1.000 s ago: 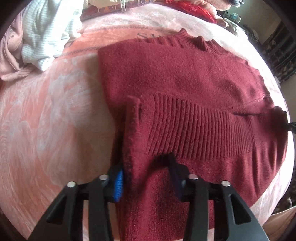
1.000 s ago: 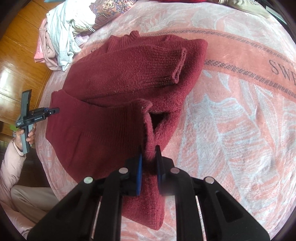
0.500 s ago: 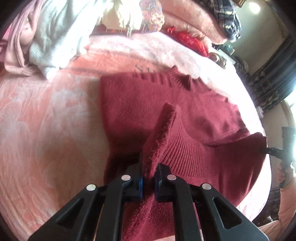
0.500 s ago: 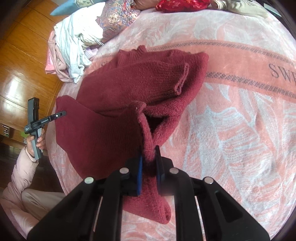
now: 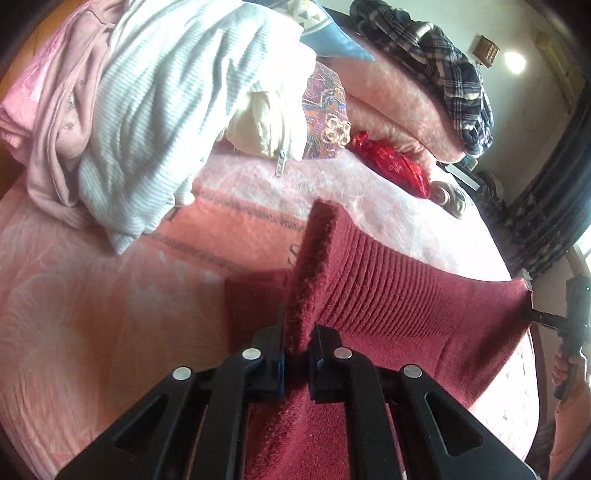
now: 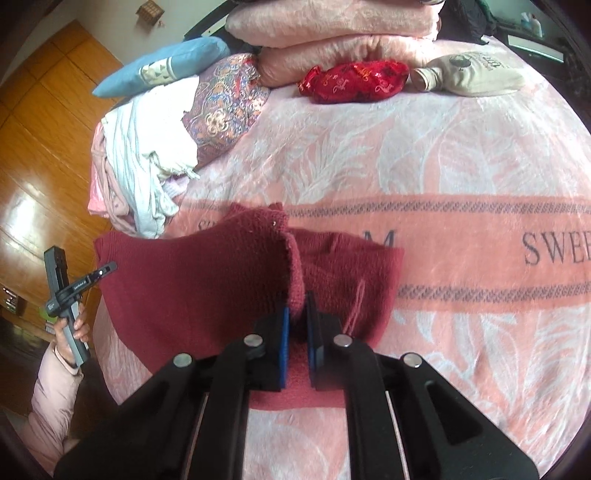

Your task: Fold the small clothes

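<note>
A dark red knit sweater (image 5: 399,306) lies on a pink blanket (image 5: 92,314), its near hem lifted off the bed. My left gripper (image 5: 297,332) is shut on the hem's left corner, which stands up between the fingers. My right gripper (image 6: 297,314) is shut on the other corner of the sweater (image 6: 192,273), with the cloth stretched between the two. The right gripper shows at the far right of the left wrist view (image 5: 535,315). The left gripper shows at the left of the right wrist view (image 6: 105,271). The sweater's far part is hidden behind the raised hem.
A pile of white and pink clothes (image 5: 147,110) lies at the back left, also in the right wrist view (image 6: 144,166). Pillows (image 6: 229,99), a red pouch (image 6: 354,81), a beige garment (image 6: 469,74) and folded pink blankets (image 6: 332,22) line the back. Wooden floor (image 6: 40,147) lies left.
Both grippers have risen and tilted up with the hem, carrying it toward the collar. The left gripper went from open around the cloth to shut on it.
</note>
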A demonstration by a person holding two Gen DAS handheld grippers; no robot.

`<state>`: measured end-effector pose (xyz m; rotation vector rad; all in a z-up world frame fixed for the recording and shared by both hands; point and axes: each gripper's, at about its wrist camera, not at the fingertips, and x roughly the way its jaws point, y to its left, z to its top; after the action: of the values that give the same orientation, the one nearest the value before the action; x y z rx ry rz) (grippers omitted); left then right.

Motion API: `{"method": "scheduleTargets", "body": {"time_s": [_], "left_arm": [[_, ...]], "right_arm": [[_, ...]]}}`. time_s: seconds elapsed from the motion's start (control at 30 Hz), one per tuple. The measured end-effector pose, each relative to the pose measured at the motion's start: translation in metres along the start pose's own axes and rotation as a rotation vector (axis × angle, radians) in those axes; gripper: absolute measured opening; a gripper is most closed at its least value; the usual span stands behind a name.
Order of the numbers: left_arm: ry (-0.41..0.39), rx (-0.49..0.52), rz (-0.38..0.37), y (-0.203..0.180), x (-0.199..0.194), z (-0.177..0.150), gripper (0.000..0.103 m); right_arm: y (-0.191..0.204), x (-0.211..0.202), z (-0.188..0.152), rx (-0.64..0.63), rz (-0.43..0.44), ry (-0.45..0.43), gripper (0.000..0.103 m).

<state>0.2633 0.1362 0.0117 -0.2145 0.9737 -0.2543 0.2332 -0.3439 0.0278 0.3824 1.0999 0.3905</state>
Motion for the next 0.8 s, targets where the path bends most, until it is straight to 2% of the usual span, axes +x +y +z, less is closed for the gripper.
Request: {"method": "scheduleTargets", "body": {"time_s": [0.07,0.13,0.27,0.33,0.37,0.4,0.43,0.5,0.63,0.8], "left_arm": [[0.002,0.02,0.044,-0.001,0.027,0.013,0.008],[0.037,0.01,0.077,0.0,0.062,0.017,0.008],[0.096,0.012,0.152,0.008,0.115,0.005,0.009],[0.114,-0.011,0.163,0.019,0.129,-0.003,0.01],[0.117,-0.026,0.159,0.023,0.131,-0.005,0.01],[0.114,-0.038,0.152,0.027,0.13,-0.007,0.011],[0.109,-0.049,0.142,0.031,0.128,-0.008,0.011],[0.106,-0.063,0.139,0.035,0.12,-0.009,0.014],[0.125,-0.052,0.167,0.038,0.093,-0.014,0.014],[0.192,-0.131,0.135,0.044,0.053,-0.039,0.015]], "right_arm": [[-0.008,0.014,0.022,0.025,-0.022,-0.002,0.006],[-0.014,0.035,0.04,0.026,-0.068,0.001,0.006],[-0.033,0.083,0.064,0.087,-0.124,0.007,0.006],[-0.038,0.102,0.068,0.093,-0.128,0.021,0.012],[-0.041,0.109,0.067,0.104,-0.146,0.03,0.02],[-0.045,0.112,0.065,0.12,-0.16,0.045,0.042],[-0.047,0.111,0.063,0.124,-0.144,0.045,0.047],[-0.049,0.101,0.056,0.09,-0.118,0.038,0.043],[-0.053,0.061,0.036,0.031,-0.121,0.051,0.045],[-0.059,0.028,-0.016,-0.044,-0.136,0.13,0.045]]}}
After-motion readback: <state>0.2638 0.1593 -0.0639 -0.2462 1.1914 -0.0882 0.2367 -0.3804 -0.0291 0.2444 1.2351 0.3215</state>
